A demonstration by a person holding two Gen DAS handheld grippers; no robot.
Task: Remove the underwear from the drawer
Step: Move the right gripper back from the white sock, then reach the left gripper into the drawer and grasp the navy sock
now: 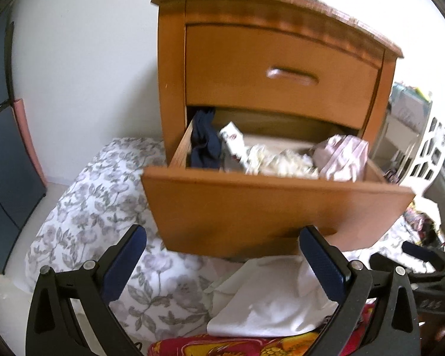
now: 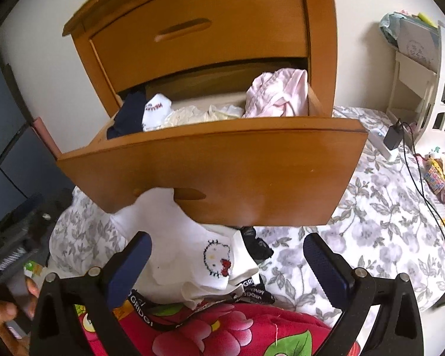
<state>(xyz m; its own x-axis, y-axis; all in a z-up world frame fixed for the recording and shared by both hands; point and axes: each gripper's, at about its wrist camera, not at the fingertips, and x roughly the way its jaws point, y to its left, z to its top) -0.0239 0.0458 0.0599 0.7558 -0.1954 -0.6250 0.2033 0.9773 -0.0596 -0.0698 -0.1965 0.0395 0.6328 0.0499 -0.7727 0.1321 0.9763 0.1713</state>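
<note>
The lower drawer of a wooden nightstand is pulled out. Inside lie a navy garment, a white printed piece, cream crumpled fabric and pink underwear. White garments, one with a cartoon cat face, lie on the bedding below the drawer front. My left gripper and right gripper are both open and hold nothing, low in front of the drawer.
Floral bedding surrounds the nightstand. A red flowered blanket lies nearest. A white lattice basket, a charger with cable and clutter sit to the right. Dark panels stand left. A hand shows at lower left.
</note>
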